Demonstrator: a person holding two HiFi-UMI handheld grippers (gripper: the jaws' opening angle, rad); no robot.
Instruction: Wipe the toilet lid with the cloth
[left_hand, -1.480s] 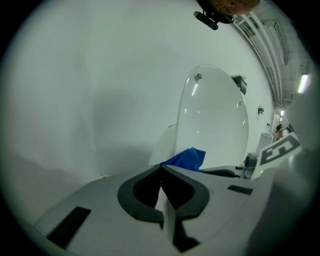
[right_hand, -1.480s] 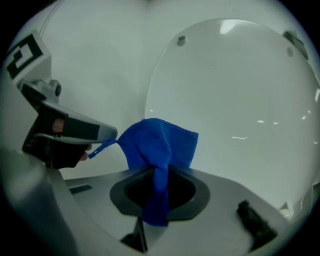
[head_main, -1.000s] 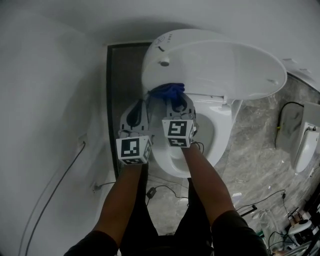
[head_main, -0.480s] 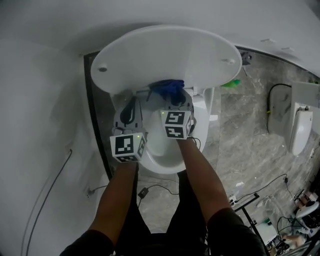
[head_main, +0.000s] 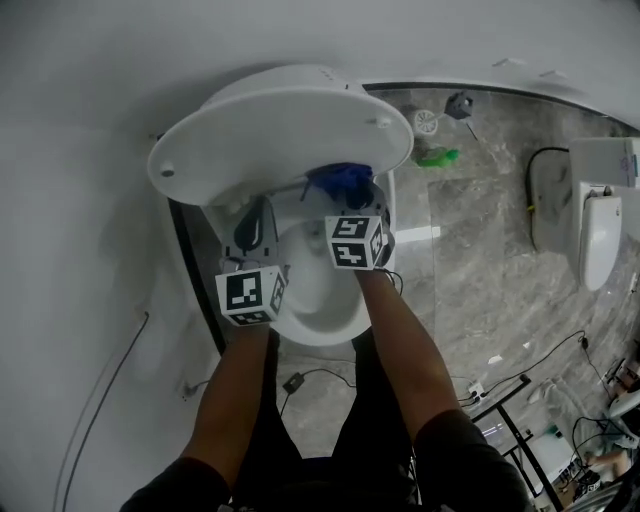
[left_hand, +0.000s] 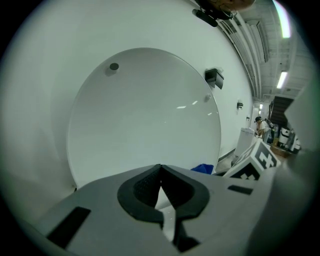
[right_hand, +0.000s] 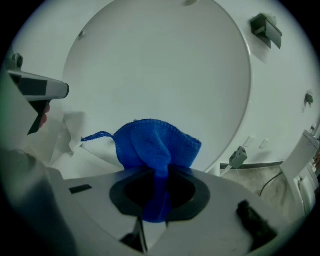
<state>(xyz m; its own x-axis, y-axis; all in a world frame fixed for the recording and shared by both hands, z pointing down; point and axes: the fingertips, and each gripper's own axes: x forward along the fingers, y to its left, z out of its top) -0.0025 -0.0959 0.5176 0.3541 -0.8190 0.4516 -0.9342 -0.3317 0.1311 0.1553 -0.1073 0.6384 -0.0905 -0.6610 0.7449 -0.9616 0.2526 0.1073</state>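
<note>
Clamping the blue cloth (right_hand: 157, 145) in our right gripper (right_hand: 159, 175), jaws pinched on its bunched middle, low at the raised toilet lid (head_main: 285, 130); contact unclear. Our left gripper (left_hand: 160, 172) is empty, jaws together, alongside over the bowl (head_main: 322, 300).

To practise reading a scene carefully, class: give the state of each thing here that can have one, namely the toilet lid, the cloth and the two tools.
toilet lid: raised, standing open.
left tool: shut, with nothing in it.
right tool: shut on the cloth.
cloth: bunched up, pinched at its middle, loose folds sticking out in front.
</note>
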